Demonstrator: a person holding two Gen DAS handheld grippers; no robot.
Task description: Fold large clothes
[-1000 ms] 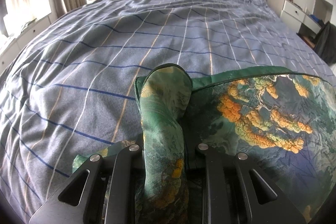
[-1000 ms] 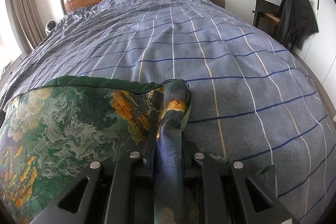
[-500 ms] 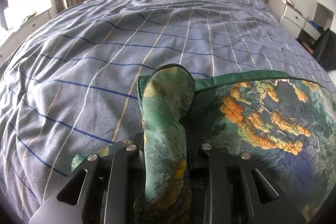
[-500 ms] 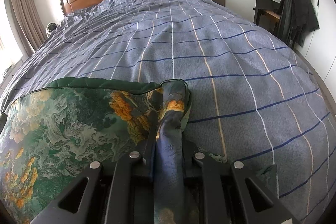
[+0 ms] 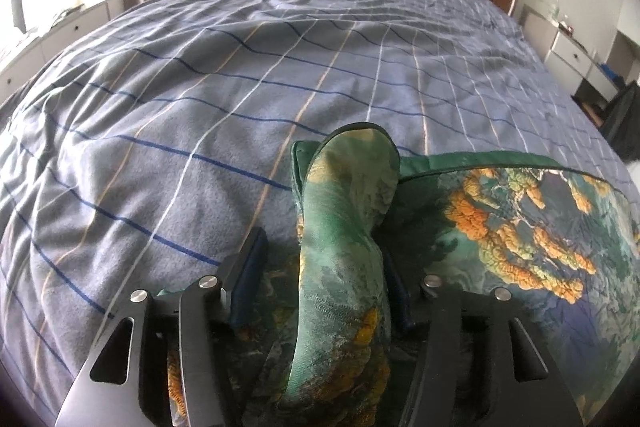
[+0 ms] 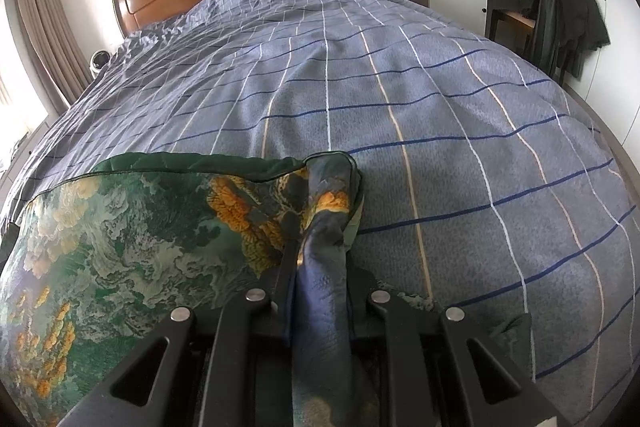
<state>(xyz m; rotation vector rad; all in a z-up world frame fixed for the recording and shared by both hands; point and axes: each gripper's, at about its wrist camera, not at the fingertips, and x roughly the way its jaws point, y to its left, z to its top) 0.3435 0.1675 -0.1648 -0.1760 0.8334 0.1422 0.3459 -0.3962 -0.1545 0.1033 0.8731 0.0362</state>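
you're laying the fold down: the green printed garment [image 5: 520, 227] lies on the checked bedcover [image 5: 200, 107], your left gripper [image 5: 320, 267] has just been opening, its corner loose between the jaws, while your right gripper [image 6: 320, 259] clamps its corner—release that next.

The left gripper [image 5: 320, 267] points downward, its jaws just opened and standing apart from the fold of cloth [image 5: 344, 227] between them. The right gripper [image 6: 320, 259] points downward, clamped on cloth.
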